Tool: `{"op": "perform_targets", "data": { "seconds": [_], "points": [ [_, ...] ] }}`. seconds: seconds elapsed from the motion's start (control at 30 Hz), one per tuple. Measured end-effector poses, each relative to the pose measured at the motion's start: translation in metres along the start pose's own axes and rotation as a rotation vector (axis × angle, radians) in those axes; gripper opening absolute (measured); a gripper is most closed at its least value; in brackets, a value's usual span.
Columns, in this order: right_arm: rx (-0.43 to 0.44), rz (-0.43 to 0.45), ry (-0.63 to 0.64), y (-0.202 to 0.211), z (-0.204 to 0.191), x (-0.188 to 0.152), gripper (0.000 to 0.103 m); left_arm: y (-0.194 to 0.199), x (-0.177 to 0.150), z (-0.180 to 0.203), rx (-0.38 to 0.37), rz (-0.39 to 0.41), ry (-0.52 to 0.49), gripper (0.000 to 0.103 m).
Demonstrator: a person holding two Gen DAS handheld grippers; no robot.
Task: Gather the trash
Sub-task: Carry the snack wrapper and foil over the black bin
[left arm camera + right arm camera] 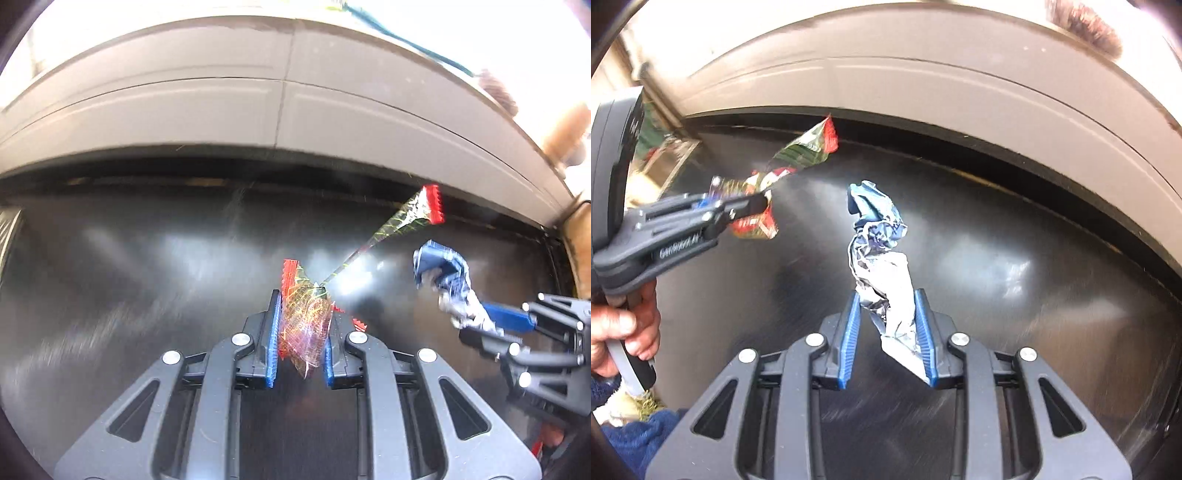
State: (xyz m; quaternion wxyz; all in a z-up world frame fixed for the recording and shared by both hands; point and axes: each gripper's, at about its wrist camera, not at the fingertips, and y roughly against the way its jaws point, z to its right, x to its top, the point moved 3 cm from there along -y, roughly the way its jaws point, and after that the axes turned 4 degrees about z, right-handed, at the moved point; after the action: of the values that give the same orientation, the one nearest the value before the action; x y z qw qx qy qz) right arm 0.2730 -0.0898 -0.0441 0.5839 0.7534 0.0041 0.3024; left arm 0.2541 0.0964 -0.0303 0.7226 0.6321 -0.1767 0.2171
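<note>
While our left gripper (301, 332) is clamped on a red and clear candy wrapper (306, 325), whose twisted tail sticks out ahead to a red serrated end, our right gripper (888, 332) is clamped on a crumpled blue and silver foil wrapper (882, 258) that stands up past the fingertips. Both pieces are held in the air, above a dark glossy surface (129, 258) that reflects the light; neither touches it as far as we can tell. In the left wrist view the right gripper sits off to the right, its foil just beside the candy wrapper's far end but apart from it. Beyond the dark surface runs a pale grey ledge (221, 110) with a seam down its middle. No bin or bag shows in either view, so we judge that both pieces are picked up and the carry to a container is what remains. To do this well, we keep both grips firm and steady, since the foil is held only by its lower end and the candy wrapper is light and slippery. We should move both hands together, keep the two pieces from tangling, and let go only when each one is right over the container.
</note>
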Motion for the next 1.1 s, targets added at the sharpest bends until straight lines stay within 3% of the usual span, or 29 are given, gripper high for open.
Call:
{"op": "perform_targets", "data": {
  "seconds": [0.27, 0.57, 0.87, 1.1],
  "points": [
    [0.102, 0.016, 0.127, 0.054, -0.068, -0.042, 0.03, 0.096, -0.099, -0.025, 0.132, 0.004, 0.082, 0.018],
    [0.25, -0.043, 0.366, 0.058, -0.188, -0.076, 0.03, 0.189, -0.213, -0.093, 0.317, 0.035, 0.336, 0.018],
    [0.506, -0.213, 0.665, 0.028, -0.37, -0.136, 0.03, 0.268, -0.351, -0.184, 0.51, 0.037, 0.678, 0.018],
    [0.606, -0.333, 0.846, -0.01, -0.507, -0.188, 0.03, 0.284, -0.446, -0.254, 0.601, 0.037, 0.865, 0.018]
  ]
}}
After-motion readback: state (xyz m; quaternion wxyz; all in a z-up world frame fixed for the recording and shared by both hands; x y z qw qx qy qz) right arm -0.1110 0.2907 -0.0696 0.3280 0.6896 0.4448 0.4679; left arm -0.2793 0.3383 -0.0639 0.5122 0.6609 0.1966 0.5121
